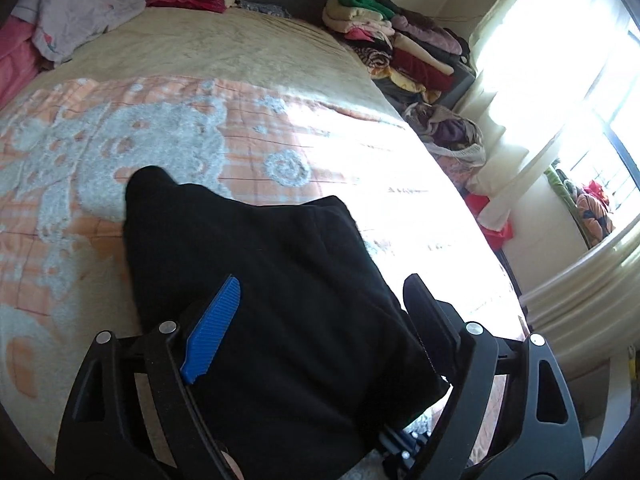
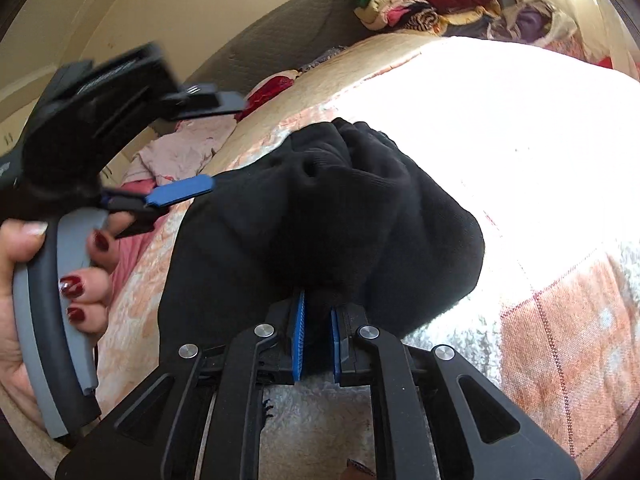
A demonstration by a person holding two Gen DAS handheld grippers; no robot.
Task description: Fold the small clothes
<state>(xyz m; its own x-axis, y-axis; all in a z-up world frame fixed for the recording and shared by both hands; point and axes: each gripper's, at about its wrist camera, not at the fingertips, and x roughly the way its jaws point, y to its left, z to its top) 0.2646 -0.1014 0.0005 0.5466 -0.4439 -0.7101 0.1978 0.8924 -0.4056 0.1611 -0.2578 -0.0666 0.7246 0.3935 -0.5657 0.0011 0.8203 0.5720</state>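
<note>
A small black garment (image 1: 256, 280) lies bunched on the bed's orange and grey blanket (image 1: 80, 152). In the left wrist view my left gripper (image 1: 320, 292) is wide open, its blue-padded fingers (image 1: 216, 328) on either side of the cloth, which lies between them. In the right wrist view my right gripper (image 2: 318, 312) is shut on the near edge of the black garment (image 2: 320, 208). The left gripper (image 2: 180, 192) also shows there at the left, held by a hand with red nails, its fingers apart beside the garment.
A pale pink garment (image 1: 80, 12) and a red one (image 1: 188, 0) lie at the head of the bed. A stack of folded clothes (image 1: 392, 40) and a bag of clothes (image 1: 452, 132) stand beside the bed's right edge. A bright curtained window (image 1: 560, 80) is at right.
</note>
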